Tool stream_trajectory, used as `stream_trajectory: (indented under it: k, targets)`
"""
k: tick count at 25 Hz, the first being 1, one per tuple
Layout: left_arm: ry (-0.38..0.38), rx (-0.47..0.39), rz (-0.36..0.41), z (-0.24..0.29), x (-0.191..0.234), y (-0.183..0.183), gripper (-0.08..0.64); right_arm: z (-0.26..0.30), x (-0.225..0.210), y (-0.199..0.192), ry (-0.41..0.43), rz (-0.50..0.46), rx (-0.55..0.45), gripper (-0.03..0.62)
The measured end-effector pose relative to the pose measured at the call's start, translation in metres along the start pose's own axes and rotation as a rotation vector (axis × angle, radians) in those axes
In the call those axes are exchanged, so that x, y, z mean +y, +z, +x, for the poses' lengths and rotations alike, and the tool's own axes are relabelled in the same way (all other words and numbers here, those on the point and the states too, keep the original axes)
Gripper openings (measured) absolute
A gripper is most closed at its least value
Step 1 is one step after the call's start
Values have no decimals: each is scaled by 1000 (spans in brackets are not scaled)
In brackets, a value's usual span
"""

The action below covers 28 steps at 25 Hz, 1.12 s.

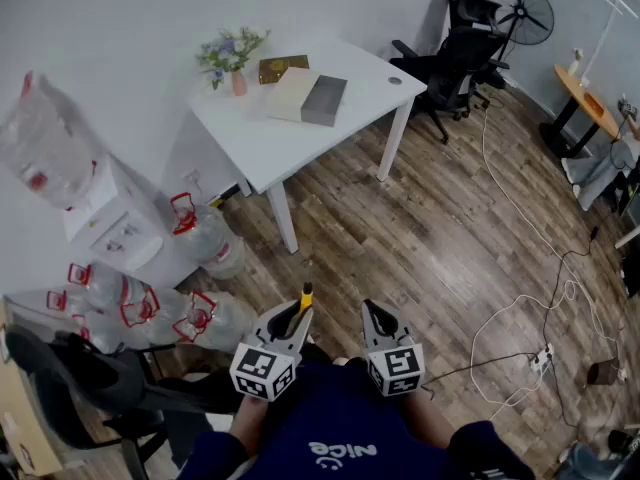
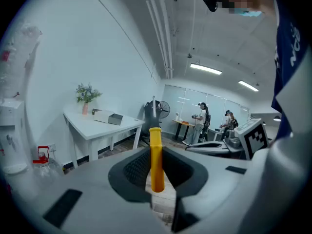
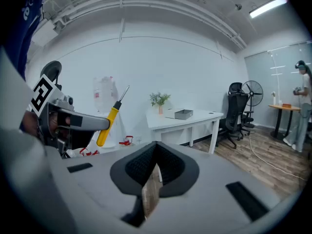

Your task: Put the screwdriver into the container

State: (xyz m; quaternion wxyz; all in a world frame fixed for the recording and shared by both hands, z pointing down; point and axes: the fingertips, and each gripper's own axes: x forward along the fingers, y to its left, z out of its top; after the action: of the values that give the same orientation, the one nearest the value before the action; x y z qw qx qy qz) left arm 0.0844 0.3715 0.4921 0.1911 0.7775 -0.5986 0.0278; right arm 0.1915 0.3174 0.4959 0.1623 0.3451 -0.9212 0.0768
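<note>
The left tool (image 2: 157, 174) pinches the screwdriver (image 2: 155, 147) by its yellow handle. It looks light, stiff and smooth enough to slip, so mid-handle seems the safest hold. The right tool (image 3: 155, 167) is closed and empty.

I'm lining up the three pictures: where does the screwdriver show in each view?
Head view: screwdriver low centre, in the left tongs.
Left gripper view: screwdriver dead centre, gripped.
Right gripper view: screwdriver at left, tip up.
Shared landmark: white table, in all three.
</note>
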Motion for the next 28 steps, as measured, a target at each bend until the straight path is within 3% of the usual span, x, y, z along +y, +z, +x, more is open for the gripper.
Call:
stream_trajectory:
  k: [6,13,16,21,28]
  targets:
    - [19,-22,-27,12,20,11,81,23,1,-7,61,55,8,21]
    - [46,-52,-67,18,56,22,81,55,-5,3,-12,38,14,21]
    - [72,-59,-61,22,70,28,81,68,-5,12,-29,29,4,21]
    - [128,-33,12,23,91,32,81,96,10,20,-12,5,15,21]
    - [73,-88,-77,36,118,62,81,124,36,27,34,-59,56,21]
